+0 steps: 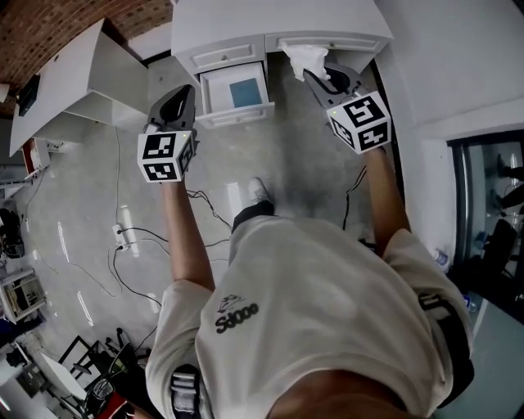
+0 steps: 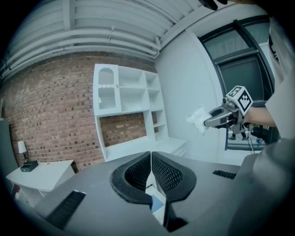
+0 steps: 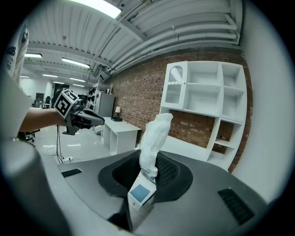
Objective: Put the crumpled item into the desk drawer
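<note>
The left gripper [image 1: 182, 96] is hovering just left of the open drawer [image 1: 237, 114], its 2 jaws pressing together with nothing between them. The drawer is standing pulled out from the white desk [image 1: 246, 24], with a blue square [image 1: 246, 92] lying inside. The right gripper [image 1: 318, 78] is pinching the crumpled white item [image 1: 304, 57], holding it in the air at the desk's front edge, right of the open drawer.

White crumpled item [image 1: 307, 59], red brick wall [image 2: 46, 106]
</note>
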A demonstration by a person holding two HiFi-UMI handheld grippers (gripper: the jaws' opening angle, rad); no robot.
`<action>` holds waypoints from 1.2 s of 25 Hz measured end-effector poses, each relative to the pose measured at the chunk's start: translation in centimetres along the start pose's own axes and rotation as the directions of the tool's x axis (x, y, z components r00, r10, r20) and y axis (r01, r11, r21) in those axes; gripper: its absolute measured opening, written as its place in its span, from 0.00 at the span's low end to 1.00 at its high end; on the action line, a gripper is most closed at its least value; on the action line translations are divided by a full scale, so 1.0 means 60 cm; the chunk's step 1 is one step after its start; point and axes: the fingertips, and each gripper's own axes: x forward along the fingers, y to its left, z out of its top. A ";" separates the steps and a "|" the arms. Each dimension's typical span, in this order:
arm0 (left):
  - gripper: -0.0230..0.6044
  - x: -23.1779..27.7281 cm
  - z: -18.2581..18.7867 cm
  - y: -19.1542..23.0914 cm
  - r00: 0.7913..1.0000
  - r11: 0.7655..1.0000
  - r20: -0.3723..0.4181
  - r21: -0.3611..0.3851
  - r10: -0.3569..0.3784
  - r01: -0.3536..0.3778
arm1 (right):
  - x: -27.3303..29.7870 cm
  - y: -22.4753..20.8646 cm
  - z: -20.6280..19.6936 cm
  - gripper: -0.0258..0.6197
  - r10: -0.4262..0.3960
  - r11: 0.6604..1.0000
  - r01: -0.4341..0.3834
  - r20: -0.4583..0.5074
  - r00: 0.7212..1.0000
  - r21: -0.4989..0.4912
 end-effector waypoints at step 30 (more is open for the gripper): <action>0.07 0.365 -0.262 0.309 0.956 0.970 -0.268 -0.174 0.119 -0.170 | 0.616 -0.155 -0.158 0.14 0.300 0.952 -0.282 -0.177 0.937 0.122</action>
